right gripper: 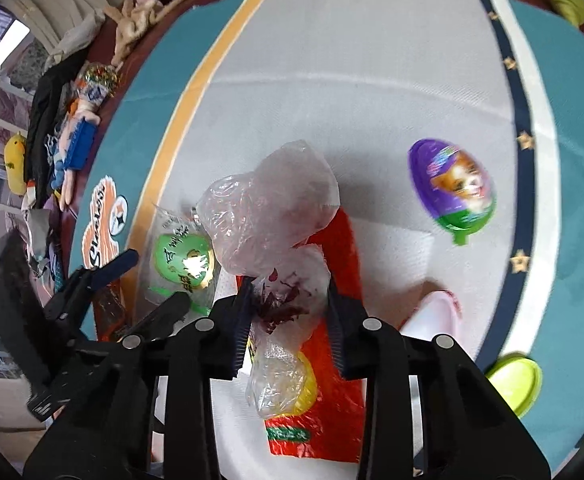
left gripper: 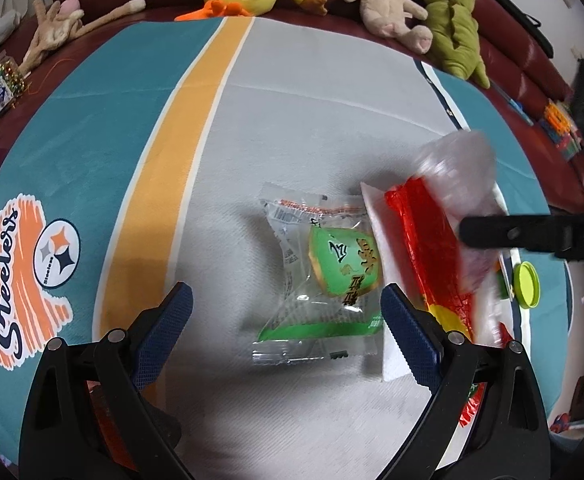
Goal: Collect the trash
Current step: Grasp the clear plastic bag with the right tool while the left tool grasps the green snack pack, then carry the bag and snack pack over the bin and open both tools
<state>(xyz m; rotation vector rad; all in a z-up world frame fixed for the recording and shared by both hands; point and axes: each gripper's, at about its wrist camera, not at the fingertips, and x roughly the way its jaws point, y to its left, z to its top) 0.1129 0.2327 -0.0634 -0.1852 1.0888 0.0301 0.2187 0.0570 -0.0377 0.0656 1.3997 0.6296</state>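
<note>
Right tool [right gripper: 288, 312] is pinched on a crumpled clear plastic bag [right gripper: 276, 216], above the red wrapper [right gripper: 340, 384]. Left tool [left gripper: 286, 312] stands wide over the green snack packet [left gripper: 324, 276]. Bare tabletop [left gripper: 312, 112] lies ahead of both; purple egg [right gripper: 454, 188] sits far right.

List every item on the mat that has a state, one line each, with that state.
left gripper: open, above the green snack wrapper
green snack wrapper: flat on the mat, not held
right gripper: closed on the clear plastic bag
clear plastic bag: crumpled, pinched between the pads
red wrapper: flat, under the bag
purple egg: on its side, wrapped
</note>
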